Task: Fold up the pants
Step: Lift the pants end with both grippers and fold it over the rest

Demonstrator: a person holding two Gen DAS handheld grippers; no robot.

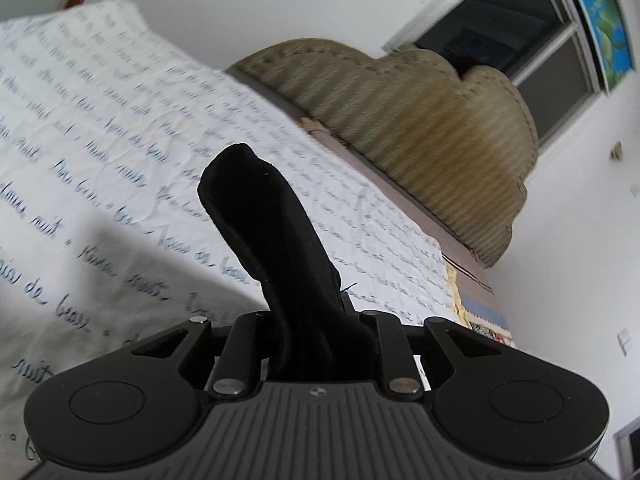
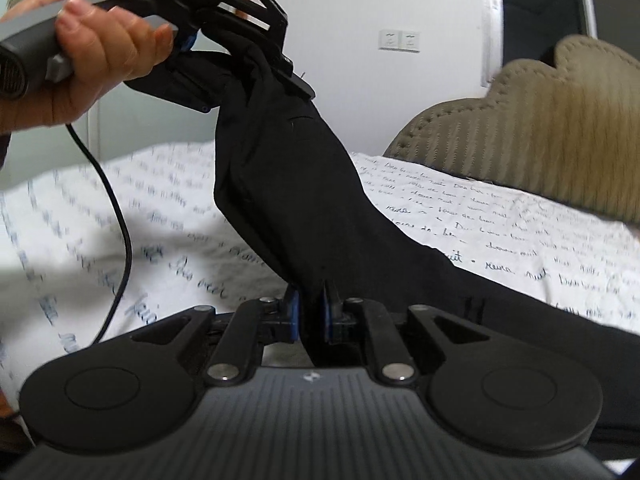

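My left gripper (image 2: 256, 60), raised and angled down, clamps the black pants (image 2: 280, 184); my right gripper (image 2: 308, 312) pinches them lower, above the bed (image 2: 520, 248).

My room looks bright, with soft daylight and no harsh glare. The white wall (image 1: 240, 12) is washed out and pale. A soft grey shadow lies on the bedsheet (image 1: 100, 216) in my left view. The black pants (image 2: 288, 184) are so dark I can barely see their folds. Both views bend round at the edges like a fishbowl. The writing on the sheet smears, and the headboard (image 2: 560, 128) looks blurry too.
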